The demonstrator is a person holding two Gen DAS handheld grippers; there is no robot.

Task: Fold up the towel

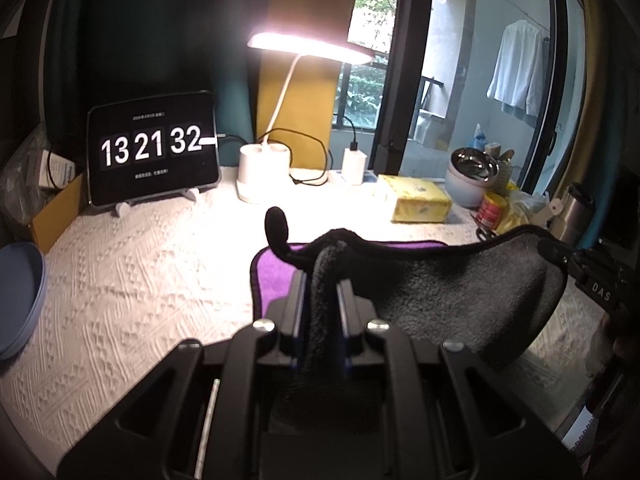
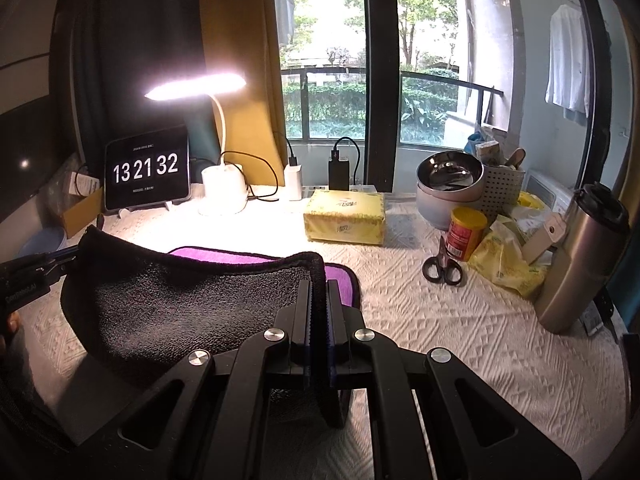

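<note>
Left gripper [image 1: 322, 280] pinches one corner of the towel [image 1: 460, 292]; right gripper [image 2: 318, 292] pinches the other. The fuzzy grey towel with purple underside and black piping sags between them, its far edge lying on the white, knit-patterned surface [image 2: 460, 320]. Beyond: black scissors [image 2: 442, 266], yellow tissue pack [image 2: 344, 222], steel flask [image 2: 580, 256], lit lamp [image 2: 196, 86], clock tablet [image 2: 146, 172].

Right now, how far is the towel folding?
Done: each gripper, left gripper and right gripper, has shut on a near corner of the towel and lifted it. In hand: the grey side hangs raised above the purple side. Left: lay it over the far edge, then release.
</note>
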